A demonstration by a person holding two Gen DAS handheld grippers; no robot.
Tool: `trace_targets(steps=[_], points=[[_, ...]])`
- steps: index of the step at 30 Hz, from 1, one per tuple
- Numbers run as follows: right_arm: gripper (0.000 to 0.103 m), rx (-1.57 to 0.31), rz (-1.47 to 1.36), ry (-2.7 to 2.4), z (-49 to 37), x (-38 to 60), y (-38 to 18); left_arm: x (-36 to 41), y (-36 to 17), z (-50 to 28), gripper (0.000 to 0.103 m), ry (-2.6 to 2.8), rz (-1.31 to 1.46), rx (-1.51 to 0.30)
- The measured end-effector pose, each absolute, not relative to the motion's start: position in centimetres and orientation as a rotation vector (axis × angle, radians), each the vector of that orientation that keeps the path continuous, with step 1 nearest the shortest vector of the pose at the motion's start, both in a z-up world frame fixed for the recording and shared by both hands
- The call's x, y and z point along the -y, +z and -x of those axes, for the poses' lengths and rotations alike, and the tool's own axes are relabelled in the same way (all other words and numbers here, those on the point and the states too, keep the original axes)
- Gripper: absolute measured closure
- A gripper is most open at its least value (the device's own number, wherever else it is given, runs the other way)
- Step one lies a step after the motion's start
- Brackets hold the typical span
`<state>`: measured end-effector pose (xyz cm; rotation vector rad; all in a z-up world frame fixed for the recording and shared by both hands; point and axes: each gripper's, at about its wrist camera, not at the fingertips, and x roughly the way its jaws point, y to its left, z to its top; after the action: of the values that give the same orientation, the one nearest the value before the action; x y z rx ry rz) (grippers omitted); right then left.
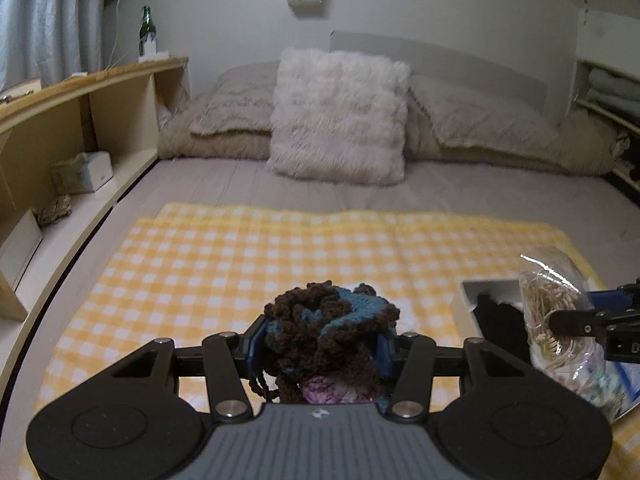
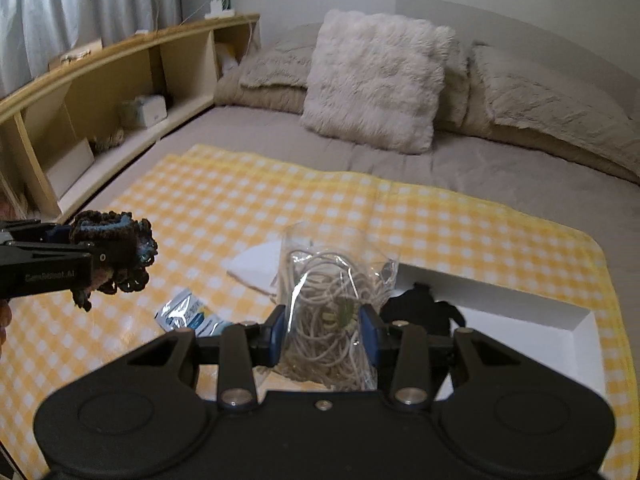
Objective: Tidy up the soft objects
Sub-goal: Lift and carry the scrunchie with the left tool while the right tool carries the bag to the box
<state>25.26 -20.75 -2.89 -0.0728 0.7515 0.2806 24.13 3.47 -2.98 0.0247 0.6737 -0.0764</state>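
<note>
My left gripper (image 1: 319,346) is shut on a brown and blue knitted piece (image 1: 328,332) and holds it above the yellow checked cloth (image 1: 240,264). It also shows at the left of the right wrist view (image 2: 112,256). My right gripper (image 2: 323,334) is shut on a clear bag of beige cord (image 2: 332,312), held above the cloth; the bag also shows in the left wrist view (image 1: 556,312). A white shallow box (image 2: 532,332) lies on the cloth to the right, with a black soft item (image 2: 420,312) inside it.
A white flat piece (image 2: 256,266) and a blue-white packet (image 2: 188,314) lie on the cloth. A fluffy white cushion (image 1: 340,116) and beige pillows (image 1: 236,104) sit at the bed's head. A wooden shelf (image 1: 80,120) runs along the left with a green bottle (image 1: 147,32) on top.
</note>
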Motion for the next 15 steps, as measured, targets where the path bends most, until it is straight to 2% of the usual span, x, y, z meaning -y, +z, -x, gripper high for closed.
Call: trace_targets(steps=[15], points=[[0.063, -0.643, -0.061, 0.144, -26.3, 29.2, 0.6, 3.9, 0.7, -24.9, 0.051, -0.248, 0.008, -0.537]])
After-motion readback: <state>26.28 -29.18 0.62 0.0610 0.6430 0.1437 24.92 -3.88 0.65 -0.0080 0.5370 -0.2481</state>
